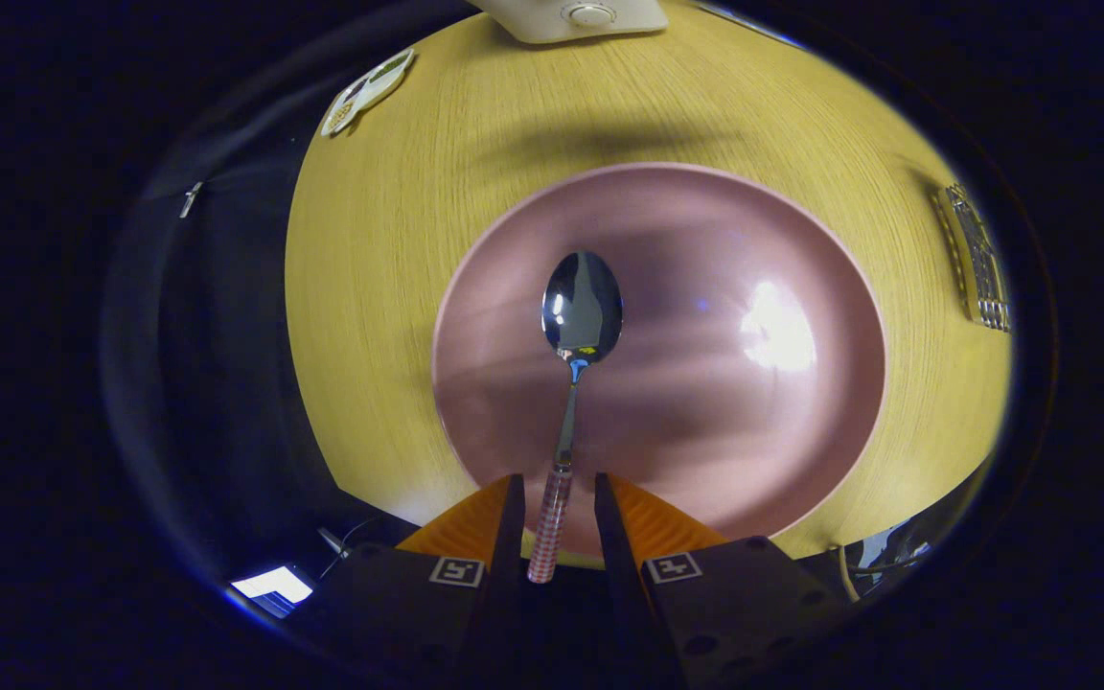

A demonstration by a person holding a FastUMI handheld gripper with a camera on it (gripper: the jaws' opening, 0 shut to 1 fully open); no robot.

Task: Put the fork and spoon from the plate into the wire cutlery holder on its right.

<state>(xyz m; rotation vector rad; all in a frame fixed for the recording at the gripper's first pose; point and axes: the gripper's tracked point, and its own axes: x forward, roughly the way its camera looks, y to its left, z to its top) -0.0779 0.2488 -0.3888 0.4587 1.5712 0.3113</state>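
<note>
Now, jaws point(558, 522): parted a little, with the spoon's handle standing in the gap between them; a sliver of space shows on each side of it, so whether either finger presses the handle cannot be told.
Spoon point(579, 316): shiny metal bowl facing up over the middle of the plate, well ahead of the jaws; thin neck running back to a checked handle that ends between the fingers.
Plate point(705, 240): pink and round, directly ahead of the jaws, its near rim passing under the fingertips; a bright glare sits on it right of the spoon.
Wire cutlery holder point(978, 259): metal mesh, far off to the right of the jaws, beyond the plate's right rim, standing on the worktop.
Worktop point(399, 249): pale wood grain, carrying plate and holder.
Other things: a white device point(576, 17) with a round button beyond the plate; a small printed card point(365, 91) ahead to the left, its print too small to read.
Obstructions: nothing lies between spoon and holder but the plate's rim.
</note>
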